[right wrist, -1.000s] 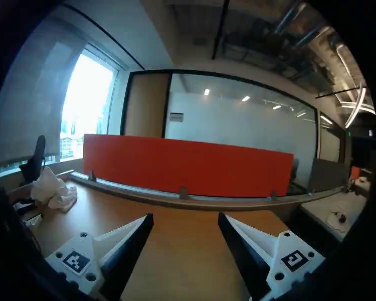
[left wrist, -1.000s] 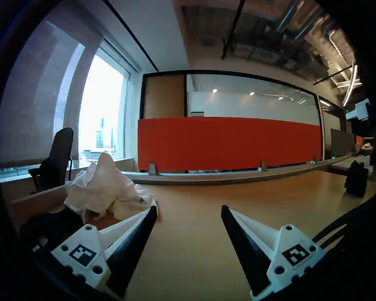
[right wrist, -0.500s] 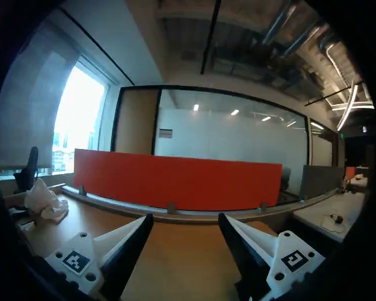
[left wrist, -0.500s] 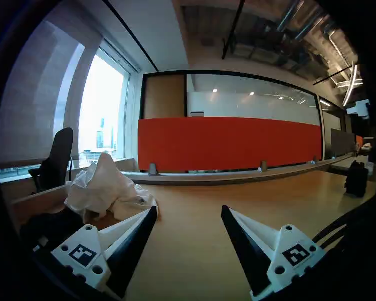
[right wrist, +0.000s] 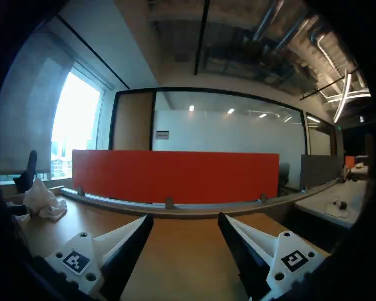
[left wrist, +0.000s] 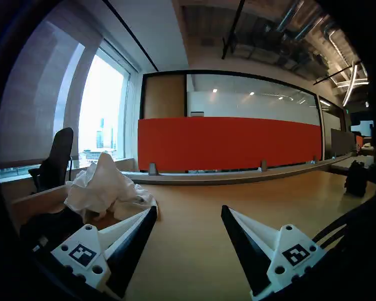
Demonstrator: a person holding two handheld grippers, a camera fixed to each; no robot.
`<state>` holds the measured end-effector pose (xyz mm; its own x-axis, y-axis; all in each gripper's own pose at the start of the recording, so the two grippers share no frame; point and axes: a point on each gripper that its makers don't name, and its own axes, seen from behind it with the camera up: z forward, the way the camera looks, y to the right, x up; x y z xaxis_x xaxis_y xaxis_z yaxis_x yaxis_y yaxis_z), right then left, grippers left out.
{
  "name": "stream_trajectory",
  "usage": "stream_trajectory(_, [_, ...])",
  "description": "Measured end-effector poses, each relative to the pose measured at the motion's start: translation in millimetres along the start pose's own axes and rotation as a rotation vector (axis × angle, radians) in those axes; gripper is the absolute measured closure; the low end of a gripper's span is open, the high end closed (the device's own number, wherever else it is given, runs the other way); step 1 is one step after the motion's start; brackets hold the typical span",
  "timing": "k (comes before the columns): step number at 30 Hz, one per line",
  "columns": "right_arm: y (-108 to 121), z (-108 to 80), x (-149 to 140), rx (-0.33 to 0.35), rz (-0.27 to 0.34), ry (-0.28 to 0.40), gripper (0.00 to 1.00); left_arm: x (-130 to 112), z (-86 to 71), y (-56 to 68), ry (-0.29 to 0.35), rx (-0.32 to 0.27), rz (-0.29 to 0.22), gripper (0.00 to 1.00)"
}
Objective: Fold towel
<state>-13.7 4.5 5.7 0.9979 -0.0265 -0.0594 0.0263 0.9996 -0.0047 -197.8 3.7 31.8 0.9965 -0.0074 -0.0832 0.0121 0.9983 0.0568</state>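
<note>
A crumpled white towel (left wrist: 105, 188) lies heaped on the wooden desk (left wrist: 208, 210), just beyond and left of my left gripper (left wrist: 188, 215). That gripper is open, low over the desk, with nothing between its fingers. In the right gripper view the same towel (right wrist: 42, 203) looks small at the far left of the desk (right wrist: 188, 251). My right gripper (right wrist: 185, 223) is open and empty too, well away from the towel and tilted slightly upward.
An orange divider panel (left wrist: 228, 143) runs along the desk's far edge. A black office chair (left wrist: 55, 163) stands by the window at left. A dark object (left wrist: 357, 178) sits at the desk's right side. Another desk (right wrist: 333, 203) lies to the right.
The right gripper has tilted upward and swung a little left, so more ceiling shows and the towel sits nearer the left edge. The left gripper has stayed still.
</note>
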Motion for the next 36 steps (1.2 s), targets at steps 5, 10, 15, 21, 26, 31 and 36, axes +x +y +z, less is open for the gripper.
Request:
stream_trajectory(5, [6,-1.8,-29,-0.001,0.03,-0.005,0.0,0,-0.6,0.3,0.0,0.0,0.0,0.05])
stream_trajectory(10, [13,-2.8,-55,0.003,0.065,-0.012,0.0,0,-1.1,0.5,0.0,0.0,0.0,0.05])
stream_trajectory(15, [19,-3.2,-77,0.007,0.085,-0.017,0.0,0,-1.5,0.4,0.0,0.001,-0.001,0.05])
stream_trajectory(21, [26,-3.4,-97,-0.007,0.094,-0.025,0.0,0,-1.8,0.7,0.0,0.001,0.0,0.05])
stream_trajectory(26, [27,-1.4,-107,-0.006,0.101,-0.027,0.01,0,-2.3,0.3,0.0,0.001,0.0,0.05])
stream_trajectory(31, [25,-1.2,-112,-0.002,0.102,-0.036,0.01,0,-2.7,0.5,0.0,0.001,0.0,0.05])
stream_trajectory(36, [22,-2.4,-115,-0.002,0.083,-0.037,0.01,0,-2.9,0.5,0.0,0.001,0.0,0.05])
